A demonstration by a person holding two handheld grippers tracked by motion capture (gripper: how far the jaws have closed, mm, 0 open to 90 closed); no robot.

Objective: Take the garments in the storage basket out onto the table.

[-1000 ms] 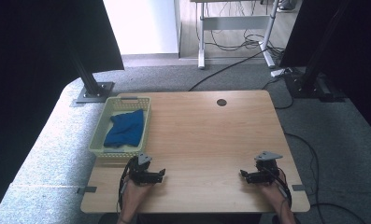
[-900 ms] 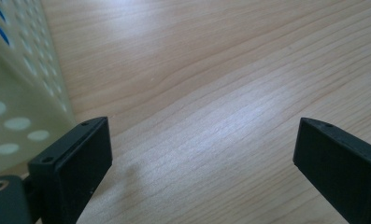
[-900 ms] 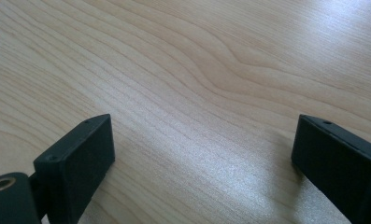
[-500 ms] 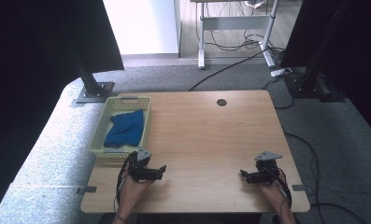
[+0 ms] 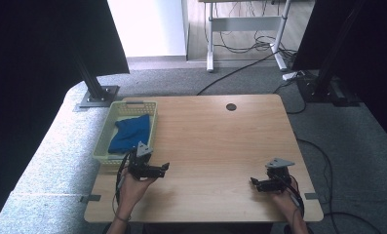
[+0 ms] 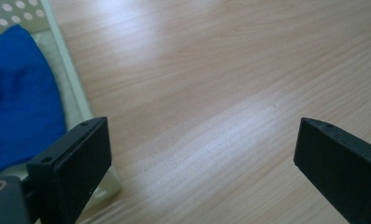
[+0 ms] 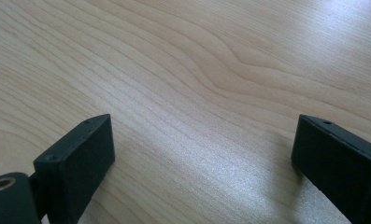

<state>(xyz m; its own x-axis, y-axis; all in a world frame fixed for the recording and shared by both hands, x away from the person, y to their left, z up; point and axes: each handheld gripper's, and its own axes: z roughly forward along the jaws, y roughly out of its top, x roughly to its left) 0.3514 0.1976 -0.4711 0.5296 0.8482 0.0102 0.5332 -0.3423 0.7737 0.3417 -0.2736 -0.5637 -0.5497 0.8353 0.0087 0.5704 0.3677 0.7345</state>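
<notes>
Gaping wide and gripping nothing, left gripper near basket, right gripper seemingly hovering over table.

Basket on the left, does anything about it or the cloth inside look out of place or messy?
Nothing stands out. The basket sits flat at the table's left edge, and the blue cloth lies bunched inside it, not spilling over the rim. The left claw is open beside the basket, touching nothing.

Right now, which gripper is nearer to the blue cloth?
Left. The left gripper is just beside the basket holding the blue cloth; the right gripper is far across the table.
</notes>
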